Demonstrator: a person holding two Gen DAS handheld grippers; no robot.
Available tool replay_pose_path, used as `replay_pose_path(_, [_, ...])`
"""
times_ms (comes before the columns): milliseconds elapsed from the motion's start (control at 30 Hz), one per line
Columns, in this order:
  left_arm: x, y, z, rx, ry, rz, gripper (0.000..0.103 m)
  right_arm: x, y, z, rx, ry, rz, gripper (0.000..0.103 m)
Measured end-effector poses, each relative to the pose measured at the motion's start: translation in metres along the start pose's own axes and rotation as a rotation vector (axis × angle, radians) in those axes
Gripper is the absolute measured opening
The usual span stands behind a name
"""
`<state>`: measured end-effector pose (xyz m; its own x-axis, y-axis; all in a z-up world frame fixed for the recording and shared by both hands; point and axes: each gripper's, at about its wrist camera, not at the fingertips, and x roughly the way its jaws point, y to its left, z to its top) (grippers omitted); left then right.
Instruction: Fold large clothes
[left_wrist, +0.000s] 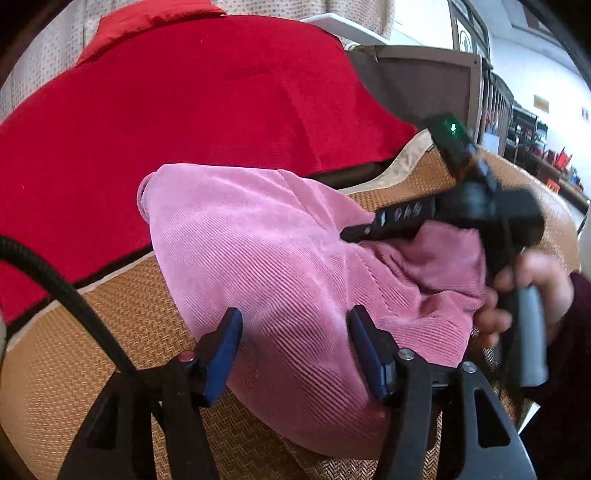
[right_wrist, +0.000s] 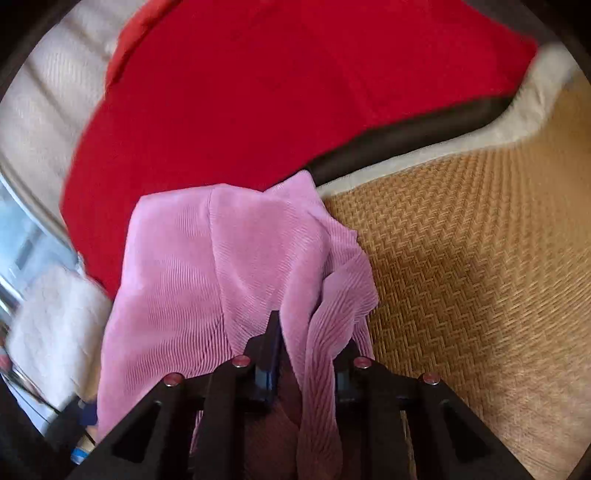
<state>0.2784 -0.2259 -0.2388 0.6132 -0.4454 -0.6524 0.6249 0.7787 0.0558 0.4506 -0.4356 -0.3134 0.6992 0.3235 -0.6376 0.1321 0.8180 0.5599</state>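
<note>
The left tool (left_wrist: 295, 350) stands apart over the pink garment (left_wrist: 266, 251); the right tool (right_wrist: 308, 354), nearer its bunched edge, is clamped on it.

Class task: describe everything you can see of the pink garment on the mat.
The pink garment is soft ribbed, corduroy-like cloth, bunched and creased, not flat. It lies on a woven straw-coloured mat, its far edge by a red cloth. The right claw pinches a fold; the left claw stands open over it.
</note>
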Motion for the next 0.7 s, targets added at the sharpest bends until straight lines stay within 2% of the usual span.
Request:
replay_pose_path(67, [0.003,0.01,0.006,-0.032,0.009,-0.024,0.061,-0.007,-0.003,0.001,0.045,0.015,0.018,0.028])
replay_pose_path(133, [0.004,0.014,0.005,-0.076,0.0,-0.047,0.062,-0.024,-0.004,0.001,0.07,0.023,0.013,0.037])
replay_pose_path(200, [0.003,0.013,0.002,-0.058,0.007,-0.042,0.062,-0.042,0.002,0.004,0.058,-0.017,-0.019,0.062])
replay_pose_path(267, [0.011,0.014,0.004,-0.054,0.006,-0.043,0.062,-0.072,0.012,0.012,0.027,-0.129,-0.027,0.065])
replay_pose_path(333, [0.012,0.014,0.003,-0.065,0.006,-0.051,0.062,-0.086,0.031,0.024,-0.031,-0.141,0.026,0.065])
replay_pose_path(467, [0.015,0.017,0.006,-0.059,0.005,-0.059,0.062,-0.065,0.071,0.042,-0.153,0.019,0.054,0.064])
replay_pose_path(567, [0.02,0.022,0.007,-0.061,0.005,-0.071,0.062,-0.019,0.088,0.054,-0.187,0.146,0.035,0.061])
replay_pose_path(633, [0.02,0.022,0.015,-0.042,0.005,-0.069,0.063,0.024,0.084,0.062,-0.172,0.232,-0.019,0.061])
replay_pose_path(700, [0.018,0.023,0.016,-0.033,-0.001,-0.079,0.064,0.061,0.065,0.063,-0.136,0.316,-0.134,0.057])
